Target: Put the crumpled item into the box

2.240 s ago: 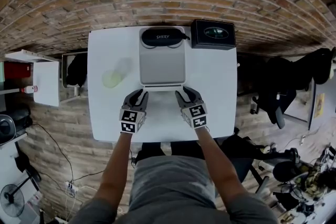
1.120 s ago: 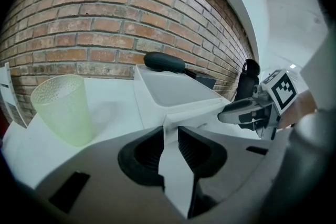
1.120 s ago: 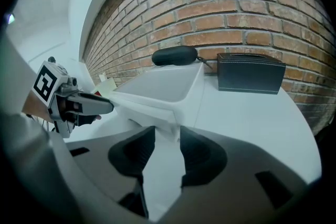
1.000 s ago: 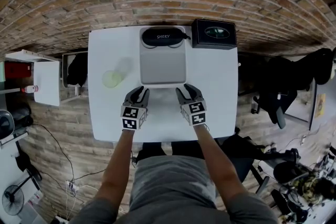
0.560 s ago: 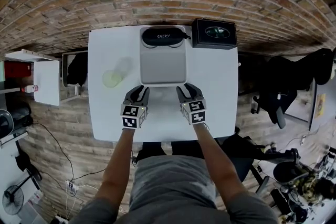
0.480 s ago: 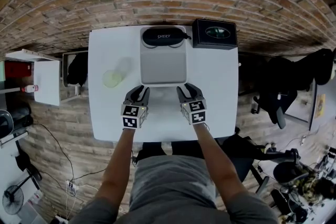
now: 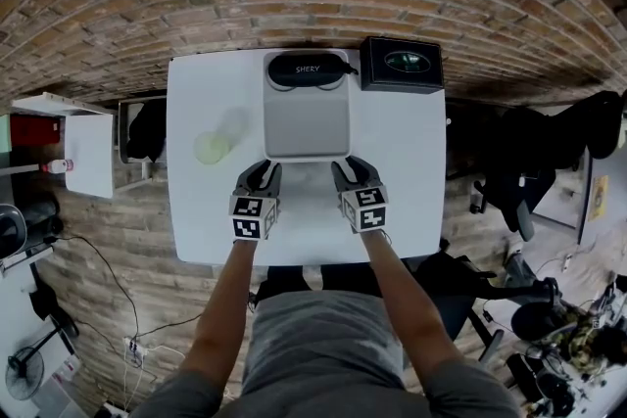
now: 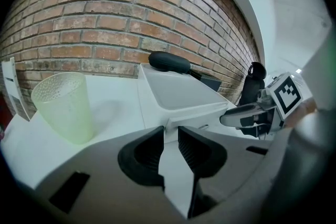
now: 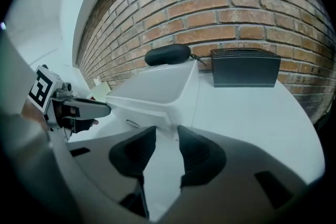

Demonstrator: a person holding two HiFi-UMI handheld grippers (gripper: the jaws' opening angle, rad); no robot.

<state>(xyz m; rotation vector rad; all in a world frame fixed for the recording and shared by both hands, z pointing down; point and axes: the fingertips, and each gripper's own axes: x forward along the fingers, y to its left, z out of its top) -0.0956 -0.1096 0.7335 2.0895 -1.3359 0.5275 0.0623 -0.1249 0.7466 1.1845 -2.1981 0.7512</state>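
**Two empty grippers, no crumpled item in view**

Both sets of jaws stand slightly apart with nothing between them. Your left gripper (image 7: 265, 171) and right gripper (image 7: 350, 169) sit over the bare table (image 7: 402, 181), tips just short of the near rim of the white bin (image 7: 306, 122). In each gripper view only white tabletop shows through the gap.

Crumpled item: I can't find it in any view. It's not on the table, not in the bin, and not in either grip. Locate it before you commit to a move.

What could go wrong from here:
- **Wrong target.** "Box" could mean the open white bin or the black box (image 7: 402, 64) at the far right corner. The black one looks closed, so it would need opening first. My guess is the bin.
- **Cup strike.** The green cup (image 7: 210, 148) stands left of the bin, near your left gripper. It looks light, so a sideways sweep would likely tip it.
- **Gap too narrow.** At this gap the jaws would likely push a crumpled wad rather than straddle it. Open wider before the approach.
- **Bin shove.** Both tips are close to the bin's near rim. Pushing forward would likely slide it and disturb the glasses case (image 7: 307, 69) at its far end.
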